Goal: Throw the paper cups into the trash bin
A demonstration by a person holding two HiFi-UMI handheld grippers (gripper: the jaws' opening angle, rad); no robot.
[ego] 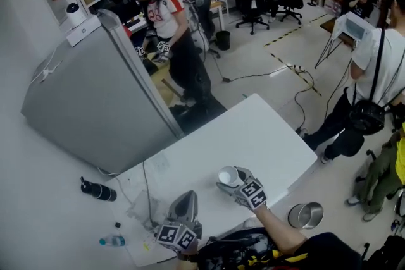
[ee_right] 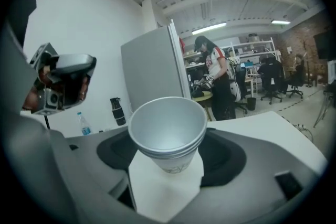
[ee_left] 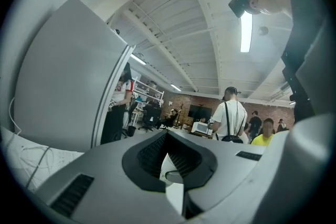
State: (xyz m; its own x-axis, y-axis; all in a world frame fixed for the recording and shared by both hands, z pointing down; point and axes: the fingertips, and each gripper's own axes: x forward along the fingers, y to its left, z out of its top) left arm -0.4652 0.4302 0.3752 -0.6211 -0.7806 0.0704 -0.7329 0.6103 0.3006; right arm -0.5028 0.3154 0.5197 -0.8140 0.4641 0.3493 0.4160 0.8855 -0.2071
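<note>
Gripping stacked paper cups [ee_right: 168,128] upright between right gripper [ego: 231,184] jaws, just above near edge of white table [ego: 266,136]. Keeping left gripper [ego: 185,200] low at table edge, jaws pinched together, empty. Leaving metal trash bin [ego: 305,215] on floor right of table, apart from cups.

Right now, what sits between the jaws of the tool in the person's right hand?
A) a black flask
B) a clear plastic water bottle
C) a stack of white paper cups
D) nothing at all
C: the right gripper view shows the stack of white paper cups, nested rims up, sitting between the jaws of the right gripper, which close on its sides.
</note>
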